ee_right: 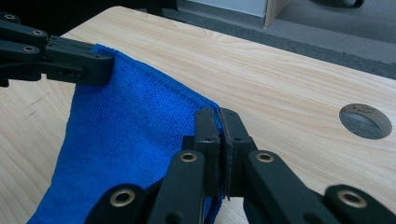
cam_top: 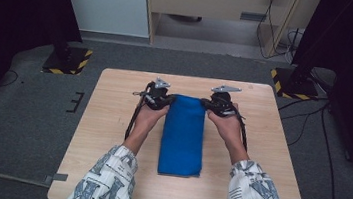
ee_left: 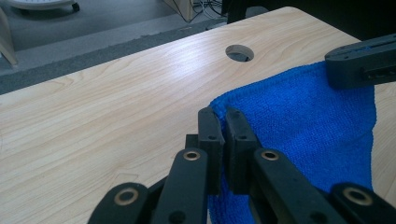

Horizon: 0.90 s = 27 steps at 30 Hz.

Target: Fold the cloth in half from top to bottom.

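Observation:
A folded blue cloth point(cam_top: 183, 135) lies lengthwise along the middle of the wooden table point(cam_top: 111, 122). My left gripper point(cam_top: 163, 101) is shut on the cloth's far left corner, and my right gripper point(cam_top: 210, 105) is shut on its far right corner. In the left gripper view the jaws of my left gripper point(ee_left: 221, 116) pinch the corner of the blue cloth point(ee_left: 299, 121), with the other gripper point(ee_left: 359, 65) at the upper right. Seen from the right gripper view, my right gripper point(ee_right: 217, 115) clamps the edge of the blue cloth point(ee_right: 126, 130), and the other gripper point(ee_right: 70, 60) holds the opposite corner.
A round cable hole point(ee_left: 239, 52) sits in the tabletop beyond the cloth, the same cable hole point(ee_right: 365, 121) off to the right. Dark stands with yellow-black bases point(cam_top: 67, 61) flank the table's far corners. Grey carpet floor point(cam_top: 22, 112) surrounds the table.

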### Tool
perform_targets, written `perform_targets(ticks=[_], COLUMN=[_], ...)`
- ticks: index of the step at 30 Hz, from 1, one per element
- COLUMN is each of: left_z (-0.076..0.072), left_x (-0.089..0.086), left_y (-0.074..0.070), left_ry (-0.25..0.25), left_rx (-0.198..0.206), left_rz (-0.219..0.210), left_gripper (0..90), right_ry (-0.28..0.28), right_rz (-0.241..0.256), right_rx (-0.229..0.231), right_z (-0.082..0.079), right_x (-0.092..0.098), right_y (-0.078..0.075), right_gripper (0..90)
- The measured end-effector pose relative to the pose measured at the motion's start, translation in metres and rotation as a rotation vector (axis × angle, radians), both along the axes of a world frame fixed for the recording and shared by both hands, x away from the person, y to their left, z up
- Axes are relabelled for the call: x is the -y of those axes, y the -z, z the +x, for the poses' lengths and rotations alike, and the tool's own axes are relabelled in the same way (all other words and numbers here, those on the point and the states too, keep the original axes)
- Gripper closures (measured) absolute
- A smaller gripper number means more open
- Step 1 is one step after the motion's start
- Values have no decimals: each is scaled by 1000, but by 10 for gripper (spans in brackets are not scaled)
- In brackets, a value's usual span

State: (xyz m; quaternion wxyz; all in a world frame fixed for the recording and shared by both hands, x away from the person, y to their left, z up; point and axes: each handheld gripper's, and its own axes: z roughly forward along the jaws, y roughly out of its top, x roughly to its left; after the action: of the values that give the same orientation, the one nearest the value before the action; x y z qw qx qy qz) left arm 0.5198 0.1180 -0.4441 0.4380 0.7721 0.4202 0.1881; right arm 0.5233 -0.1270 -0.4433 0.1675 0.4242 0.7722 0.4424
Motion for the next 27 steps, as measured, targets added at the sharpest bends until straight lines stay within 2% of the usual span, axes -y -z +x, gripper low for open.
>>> perform_targets(ticks=[3, 5, 7, 10, 17, 22, 27], left_z=[-4, -8, -12, -19, -30, -38, -53], left_x=[-1, -2, -3, -4, -6, -8, -9], left_y=[-3, -5, -6, -7, -4, 0, 2], left_ry=[3, 3, 8, 16, 34, 43, 56], left_rx=[6, 14, 17, 20, 30, 28, 36], left_rz=[19, 0, 13, 4, 13, -2, 5], left_gripper=[861, 861, 861, 861, 861, 860, 859], right_ry=[-7, -10, -13, -18, -41, -58, -71], right_rz=[-1, -1, 0, 1, -16, -14, -14], right_rx=[5, 12, 17, 30, 44, 40, 38], right_z=[-4, -9, -14, -22, -37, -43, -55], right_x=[-2, -2, -2, -1, -2, 0, 1], right_y=[0, -1, -1, -1, -3, 2, 8], right_gripper=[874, 874, 874, 874, 874, 874, 874])
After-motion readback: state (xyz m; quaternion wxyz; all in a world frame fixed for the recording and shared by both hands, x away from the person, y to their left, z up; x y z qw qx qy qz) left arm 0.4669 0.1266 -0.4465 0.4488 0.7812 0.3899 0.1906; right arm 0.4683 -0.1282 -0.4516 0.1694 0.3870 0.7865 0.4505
